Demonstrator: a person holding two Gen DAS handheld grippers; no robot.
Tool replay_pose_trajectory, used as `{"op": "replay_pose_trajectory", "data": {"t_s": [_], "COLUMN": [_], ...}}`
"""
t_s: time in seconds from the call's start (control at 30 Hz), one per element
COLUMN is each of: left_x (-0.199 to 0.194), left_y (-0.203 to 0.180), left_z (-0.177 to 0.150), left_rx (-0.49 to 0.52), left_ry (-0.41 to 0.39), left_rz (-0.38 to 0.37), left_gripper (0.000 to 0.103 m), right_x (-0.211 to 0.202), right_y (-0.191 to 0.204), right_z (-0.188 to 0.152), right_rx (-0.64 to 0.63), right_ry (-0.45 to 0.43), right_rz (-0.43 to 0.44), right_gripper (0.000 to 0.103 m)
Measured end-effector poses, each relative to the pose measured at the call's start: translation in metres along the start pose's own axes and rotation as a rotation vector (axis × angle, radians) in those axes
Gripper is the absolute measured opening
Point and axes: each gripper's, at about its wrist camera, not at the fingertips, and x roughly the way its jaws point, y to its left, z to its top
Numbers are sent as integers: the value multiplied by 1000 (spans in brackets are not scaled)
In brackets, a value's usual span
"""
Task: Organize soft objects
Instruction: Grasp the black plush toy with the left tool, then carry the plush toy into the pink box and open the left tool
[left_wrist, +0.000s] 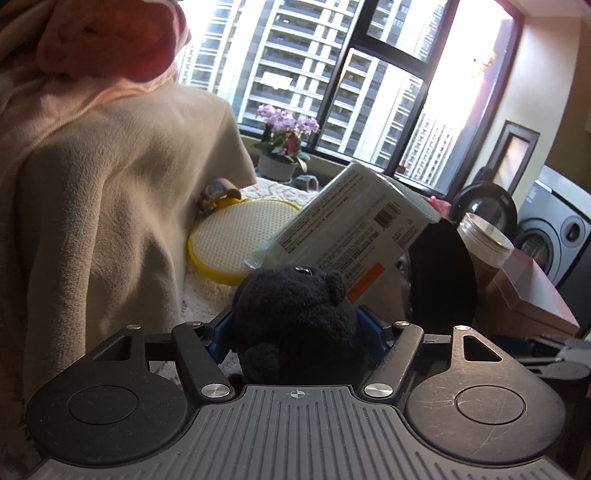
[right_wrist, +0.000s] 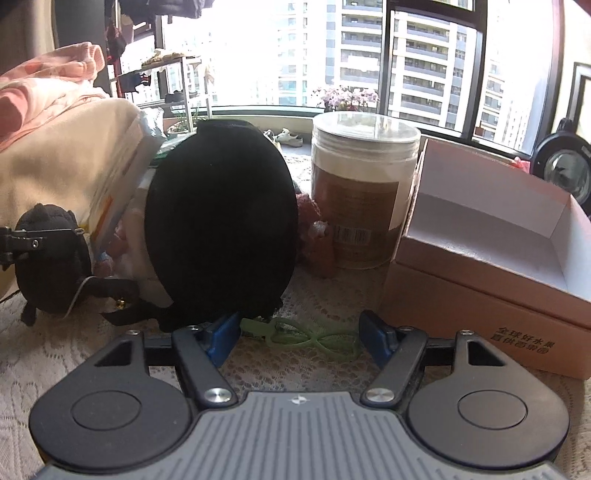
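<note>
Left gripper (left_wrist: 295, 328): blue fingers (left_wrist: 371, 330) sit on either side of a black plush toy (left_wrist: 295, 325); the plush fills the gap between them and both pads lie against its sides, so it is clamped.
Black plush toy: fuzzy, round-eared, one shiny eye facing up; low over the lace cloth of the desk (right_wrist: 92, 354). In the right wrist view it shows at far left (right_wrist: 51, 258) with the left gripper's linkage across it.
Right gripper (right_wrist: 295, 334): fingers (right_wrist: 376, 341) stand apart, nothing gripped. The left pad is just beside the lower edge of a black round cushion (right_wrist: 221, 225); whether it touches I cannot tell.
Between the right fingers: a thin pale-green cord (right_wrist: 314, 338) lies looped on the lace.
Black round cushion: stands on edge, tilted, leaning back against a white printed package (left_wrist: 351, 225).
White printed package: tilted, barcode and orange patch showing, right behind the plush.
Beige fleece (left_wrist: 110, 206): big draped mound at left, with pink fabric (left_wrist: 85, 48) heaped on top.
Yellow-rimmed disc (left_wrist: 236, 240): lies between fleece and package.
Clear jar (right_wrist: 364, 184): upright, brown label, right of the cushion; a pink fluffy item (right_wrist: 314, 229) sits low between them.
Open cardboard box (right_wrist: 480, 258): right of the jar, touching or nearly so, white inside.
Background: potted purple flowers (left_wrist: 284, 133) on the sill.
</note>
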Motion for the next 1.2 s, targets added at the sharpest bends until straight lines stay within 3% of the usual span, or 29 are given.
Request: {"op": "replay_pose_trajectory", "data": {"t_s": [0.2, 0.47, 0.57, 0.7, 0.87, 1.07, 1.2], "left_x": [-16, -45, -47, -37, -22, -18, 9], "left_y": [-7, -29, -49, -92, -149, -202, -237], "left_z": [-6, -15, -19, -29, -35, -2, 37], "left_rx": [29, 98, 119, 164, 239, 333, 298], "left_ry": [21, 59, 109, 226, 335, 298, 247], "left_rz": [-19, -74, -153, -312, -443, -497, -522], "left_gripper": [72, 72, 72, 72, 72, 72, 72], "right_x": [-25, -46, -62, -87, -129, -163, -165], "right_y": [-4, -19, -32, -52, -87, -125, -136], "right_z": [-2, -19, -28, -42, -59, -72, -78], "right_rx": [-29, -30, -29, -30, -17, 62, 92], "right_ry": [-30, -3, -11, -31, -106, -195, -224], "right_rz": [3, -11, -40, -93, -169, -217, -208], "right_gripper": [71, 71, 71, 71, 71, 71, 71]}}
